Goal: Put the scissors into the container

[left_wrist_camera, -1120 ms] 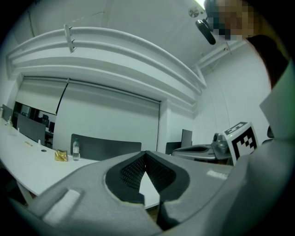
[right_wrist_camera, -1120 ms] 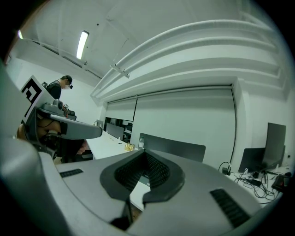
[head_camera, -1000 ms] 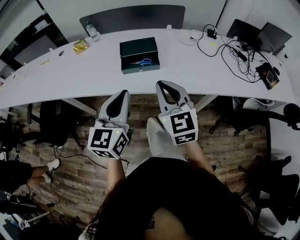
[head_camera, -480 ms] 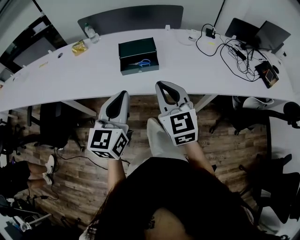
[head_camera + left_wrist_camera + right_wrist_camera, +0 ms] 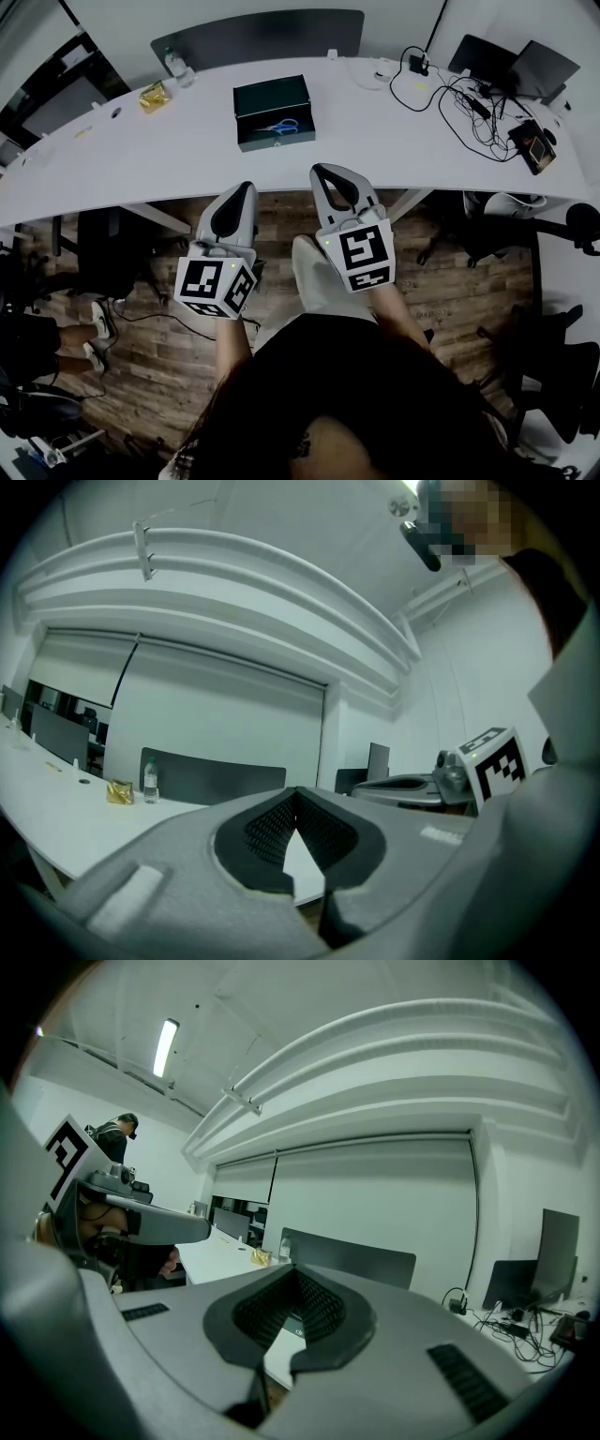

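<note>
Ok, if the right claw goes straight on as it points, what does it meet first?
Probably the white table's near edge, right ahead of the right claw; the container sits further back, leftward. Depth is unclear.

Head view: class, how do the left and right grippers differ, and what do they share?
The right gripper reaches further towards the table than the left gripper. The left gripper slants right in the picture, the right gripper left. Both are shut and empty.

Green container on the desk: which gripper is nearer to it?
Right, though only narrowly. The right gripper sits just short of the table edge, off the container's right corner. The left gripper is a little further back, off its left side. Both are shut and touch nothing.
</note>
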